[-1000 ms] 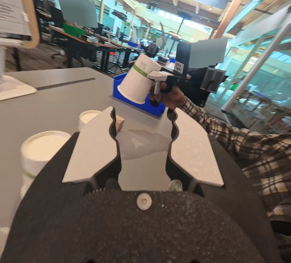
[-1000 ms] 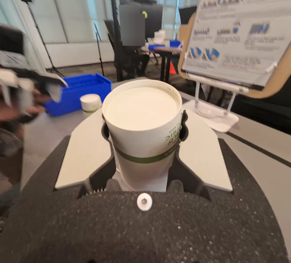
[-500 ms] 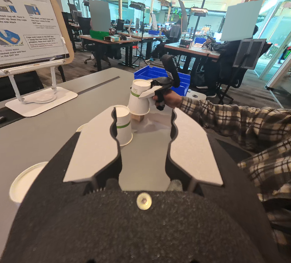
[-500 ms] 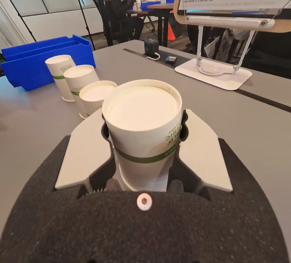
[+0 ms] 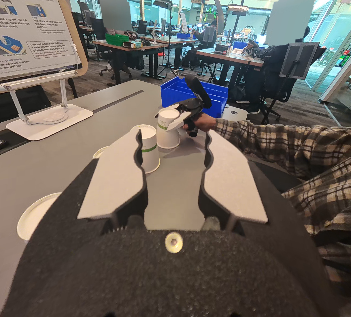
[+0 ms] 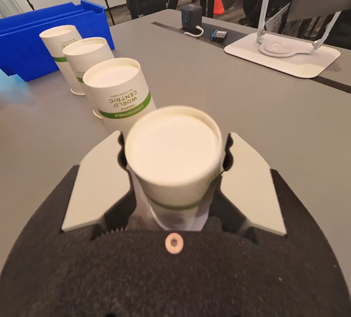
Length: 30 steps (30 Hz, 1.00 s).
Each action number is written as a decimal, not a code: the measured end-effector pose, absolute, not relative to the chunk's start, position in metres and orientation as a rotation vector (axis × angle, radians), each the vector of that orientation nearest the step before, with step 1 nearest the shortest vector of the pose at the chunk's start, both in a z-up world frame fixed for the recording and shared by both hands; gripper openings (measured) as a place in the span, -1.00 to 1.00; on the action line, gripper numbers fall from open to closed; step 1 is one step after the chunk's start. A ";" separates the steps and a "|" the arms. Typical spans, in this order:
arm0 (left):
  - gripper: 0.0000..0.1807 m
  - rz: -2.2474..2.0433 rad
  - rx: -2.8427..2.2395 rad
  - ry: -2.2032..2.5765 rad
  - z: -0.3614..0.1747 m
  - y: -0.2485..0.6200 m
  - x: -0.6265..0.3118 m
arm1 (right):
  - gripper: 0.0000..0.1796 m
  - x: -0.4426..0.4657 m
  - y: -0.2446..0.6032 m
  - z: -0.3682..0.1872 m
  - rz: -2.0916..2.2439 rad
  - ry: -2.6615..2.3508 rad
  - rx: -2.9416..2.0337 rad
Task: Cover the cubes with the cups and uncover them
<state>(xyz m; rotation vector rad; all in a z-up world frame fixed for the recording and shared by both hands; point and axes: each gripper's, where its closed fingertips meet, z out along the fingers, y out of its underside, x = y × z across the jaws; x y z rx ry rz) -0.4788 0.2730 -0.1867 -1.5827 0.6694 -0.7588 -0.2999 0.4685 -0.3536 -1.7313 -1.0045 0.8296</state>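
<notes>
Several white paper cups with green bands stand upside down in a row on the grey table (image 5: 57,155). My right gripper (image 6: 174,134) is around the nearest cup (image 6: 172,148), which rests on the table. Its jaws stand slightly apart from the cup's sides, with a thin gap on the right. In the left wrist view this gripper (image 5: 176,117) and its cup (image 5: 168,133) sit at the far end of the row. My left gripper (image 5: 173,133) is open and empty above the table, near a second cup (image 5: 150,152). No cube shows.
A blue bin (image 5: 190,89) stands behind the row; it also shows in the right wrist view (image 6: 19,41). An instruction board on a white stand (image 5: 47,119) is at the far left. A black charger (image 6: 190,17) and a small battery (image 6: 219,35) lie by the table's slot. A plaid sleeve (image 5: 284,148) reaches in from the right.
My right gripper brought the cup down over a wooden cube onto the table, then its jaws widened. The cube is now hidden. My left gripper drew back and turned to face the row.
</notes>
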 end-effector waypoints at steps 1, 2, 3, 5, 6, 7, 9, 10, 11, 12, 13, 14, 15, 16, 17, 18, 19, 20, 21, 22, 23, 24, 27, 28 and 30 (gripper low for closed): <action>-0.31 -0.756 -1.586 0.673 -0.187 0.273 -0.478 | 0.21 -0.299 0.467 -0.355 0.824 -1.012 -1.740; -0.31 -0.754 -1.587 0.673 -0.188 0.273 -0.479 | 0.29 -0.299 0.465 -0.356 0.820 -1.030 -1.746; -0.31 -0.754 -1.586 0.673 -0.188 0.273 -0.479 | 0.36 -0.298 0.463 -0.357 0.813 -1.048 -1.753; -0.31 -0.757 -1.585 0.671 -0.187 0.273 -0.479 | 0.55 -0.295 0.460 -0.360 0.777 -1.085 -1.780; -0.31 -0.757 -1.584 0.669 -0.187 0.273 -0.480 | 0.62 -0.294 0.457 -0.361 0.757 -1.112 -1.791; -0.31 -0.757 -1.582 0.669 -0.186 0.273 -0.480 | 0.62 -0.292 0.453 -0.361 0.743 -1.148 -1.791; -0.31 -0.754 -1.583 0.669 -0.186 0.272 -0.481 | 0.62 -0.286 0.447 -0.357 0.702 -1.216 -1.781; -0.31 -0.752 -1.583 0.669 -0.186 0.272 -0.482 | 0.62 -0.283 0.444 -0.355 0.680 -1.254 -1.780; -0.31 -0.750 -1.582 0.668 -0.186 0.272 -0.482 | 0.62 -0.280 0.441 -0.353 0.661 -1.295 -1.785; -0.31 -0.750 -1.581 0.667 -0.185 0.271 -0.482 | 0.62 -0.276 0.437 -0.352 0.643 -1.338 -1.795; -0.31 -0.750 -1.579 0.666 -0.185 0.271 -0.482 | 0.62 -0.272 0.434 -0.351 0.622 -1.385 -1.807; -0.31 -0.750 -1.579 0.666 -0.185 0.271 -0.482 | 0.62 -0.268 0.431 -0.351 0.598 -1.438 -1.818; -0.31 -0.749 -1.579 0.668 -0.185 0.270 -0.482 | 0.62 -0.262 0.429 -0.350 0.566 -1.497 -1.830; -0.31 -0.747 -1.579 0.669 -0.185 0.270 -0.482 | 0.62 -0.256 0.427 -0.348 0.523 -1.551 -1.840; -0.31 -0.744 -1.579 0.671 -0.185 0.269 -0.482 | 0.62 -0.250 0.427 -0.346 0.475 -1.602 -1.844; -0.31 -0.741 -1.579 0.672 -0.184 0.269 -0.482 | 0.62 -0.244 0.428 -0.342 0.422 -1.654 -1.847; -0.31 -0.738 -1.578 0.674 -0.184 0.269 -0.482 | 0.62 -0.238 0.429 -0.339 0.368 -1.707 -1.852; -0.31 -0.735 -1.577 0.674 -0.184 0.268 -0.481 | 0.62 -0.233 0.430 -0.335 0.314 -1.756 -1.853; -0.31 -0.732 -1.576 0.675 -0.184 0.268 -0.481 | 0.62 -0.229 0.433 -0.330 0.256 -1.801 -1.849; -0.31 -0.729 -1.577 0.677 -0.184 0.269 -0.481 | 0.62 -0.226 0.434 -0.325 0.203 -1.846 -1.842; -0.31 -0.726 -1.580 0.678 -0.185 0.269 -0.481 | 0.62 -0.224 0.436 -0.320 0.154 -1.888 -1.833; -0.31 -0.723 -1.584 0.680 -0.186 0.270 -0.480 | 0.62 -0.223 0.438 -0.316 0.105 -1.927 -1.825; -0.31 -0.722 -1.600 0.690 -0.190 0.271 -0.478 | 0.62 -0.224 0.443 -0.311 -0.010 -2.037 -1.803; -0.31 -0.722 -1.605 0.695 -0.191 0.271 -0.478 | 0.62 -0.226 0.443 -0.311 -0.036 -2.070 -1.796; -0.31 -0.717 -1.616 0.707 -0.194 0.271 -0.476 | 0.62 -0.231 0.444 -0.312 -0.073 -2.127 -1.781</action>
